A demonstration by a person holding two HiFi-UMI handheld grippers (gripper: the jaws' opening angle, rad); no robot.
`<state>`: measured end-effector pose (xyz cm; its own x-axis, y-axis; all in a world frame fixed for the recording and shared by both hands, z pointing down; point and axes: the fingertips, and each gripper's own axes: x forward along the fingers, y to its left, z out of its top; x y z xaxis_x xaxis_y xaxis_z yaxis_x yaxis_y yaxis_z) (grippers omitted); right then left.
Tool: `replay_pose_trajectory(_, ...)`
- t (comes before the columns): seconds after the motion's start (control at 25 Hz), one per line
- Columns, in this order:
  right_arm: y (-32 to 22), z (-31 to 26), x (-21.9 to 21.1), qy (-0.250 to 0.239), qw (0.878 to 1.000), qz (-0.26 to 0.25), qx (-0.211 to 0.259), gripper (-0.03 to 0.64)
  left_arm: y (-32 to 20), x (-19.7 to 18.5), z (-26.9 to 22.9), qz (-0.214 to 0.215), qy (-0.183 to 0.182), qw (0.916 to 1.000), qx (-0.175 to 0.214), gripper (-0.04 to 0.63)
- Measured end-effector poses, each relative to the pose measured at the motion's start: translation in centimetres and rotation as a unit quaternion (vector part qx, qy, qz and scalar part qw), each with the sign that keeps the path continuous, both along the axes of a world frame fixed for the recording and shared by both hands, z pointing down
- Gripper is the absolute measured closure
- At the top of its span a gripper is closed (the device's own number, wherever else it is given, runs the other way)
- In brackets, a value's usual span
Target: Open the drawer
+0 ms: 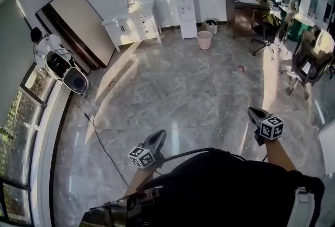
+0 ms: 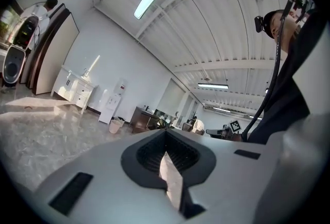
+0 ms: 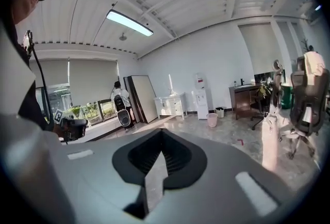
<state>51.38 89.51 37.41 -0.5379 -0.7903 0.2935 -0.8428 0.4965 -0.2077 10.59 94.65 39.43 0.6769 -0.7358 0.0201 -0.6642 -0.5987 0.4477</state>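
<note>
Here, sunlit marble floor stretches toward a white cabinet.

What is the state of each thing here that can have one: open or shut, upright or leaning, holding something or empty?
Left gripper: fingers shut, empty.
Right gripper: fingers shut, empty.
Cabinet: drawers shut.
Pink bin: upright, no lid.
Dispenser: upright, bottle on top.
Board: leaning against the wall.
</note>
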Motion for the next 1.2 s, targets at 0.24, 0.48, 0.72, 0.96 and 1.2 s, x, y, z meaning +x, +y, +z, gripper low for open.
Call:
replay_pose_trajectory(0.24,-4.3,0.2,-5.6,0.02,1.0,-0.021,-0.009,0.615,-4.5,-5.6,-0.2,-0.015,0.005,0.9999,0.005,0.595)
replay_pose_trajectory(0.48,-9.4,-0.1,-8.9,0.021,0.999,-0.041,-0.001,0.615,-6.6,-9.2,0.9,-0.043,0.016,0.9989,-0.001,0.595)
replay_pose_trajectory(0.72,-14.8,1.7,-9.5,0.014,0.997,-0.079,-0.009,0.615,-8.9,-9.6,1.2,-0.081,0.0,0.9967,-0.002,0.595)
replay_pose_trajectory(0.96,-24.7,1.7,-8.9,0.001,0.993,-0.118,-0.006,0.615,-14.9,-8.9,0.0,-0.138,-0.008,0.9903,0.003,0.595)
replay_pose_trajectory(1.2,-34.7,-0.3,-5.6,-0.001,0.989,-0.148,0.011,0.615,-22.6,-4.8,-1.7,-0.171,-0.005,0.9851,0.016,0.595)
